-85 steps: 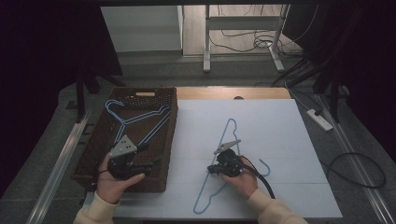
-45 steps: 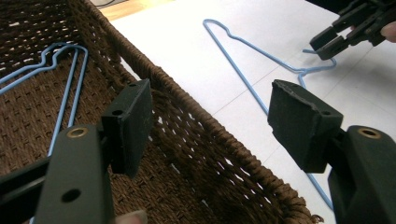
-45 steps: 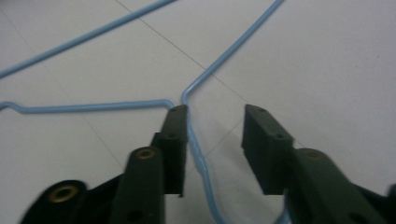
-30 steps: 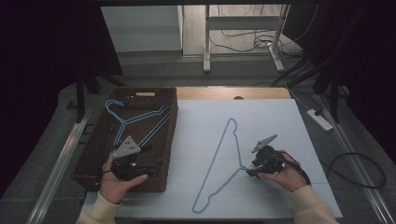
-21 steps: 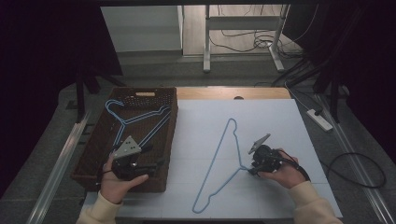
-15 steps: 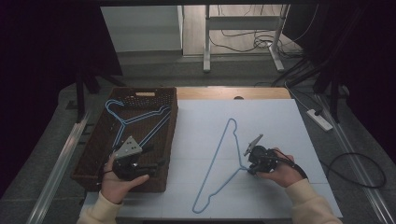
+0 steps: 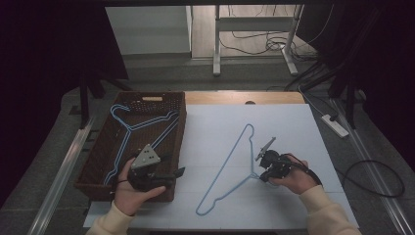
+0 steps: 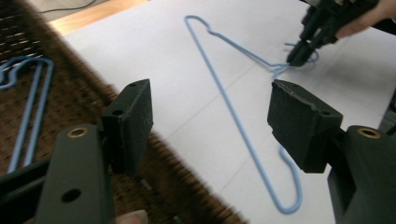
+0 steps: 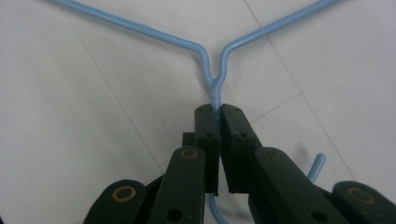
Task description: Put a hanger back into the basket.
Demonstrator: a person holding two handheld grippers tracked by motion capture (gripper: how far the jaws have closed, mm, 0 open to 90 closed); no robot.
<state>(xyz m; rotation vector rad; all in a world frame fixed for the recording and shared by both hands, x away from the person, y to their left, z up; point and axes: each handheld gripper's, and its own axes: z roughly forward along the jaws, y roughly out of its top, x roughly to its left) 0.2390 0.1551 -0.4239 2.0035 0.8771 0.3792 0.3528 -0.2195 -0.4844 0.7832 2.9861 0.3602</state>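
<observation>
Leftmost, a brown wicker basket [image 7: 100,161] sits on the table, with blue wire hangers [image 7: 128,128] lying inside it. At its near right corner the left gripper [image 7: 178,172] hovers over the rim, its jaws spread wide with nothing between them; in the left gripper view the black pads [image 8: 135,116] frame bare white surface and the basket's edge. Next comes the white table cover [image 7: 210,132], and on it lies a single blue hanger [image 7: 230,161], flat, its shoulders running from the far middle down toward the near edge, its hook end on the right. There the right gripper [image 7: 263,176] is clamped on the twisted neck of that hanger; its jaws have just been closing, and the right gripper view shows the pads [image 9: 208,140] pressed together on the wire just below the fork, with the hook curling out behind them.
</observation>
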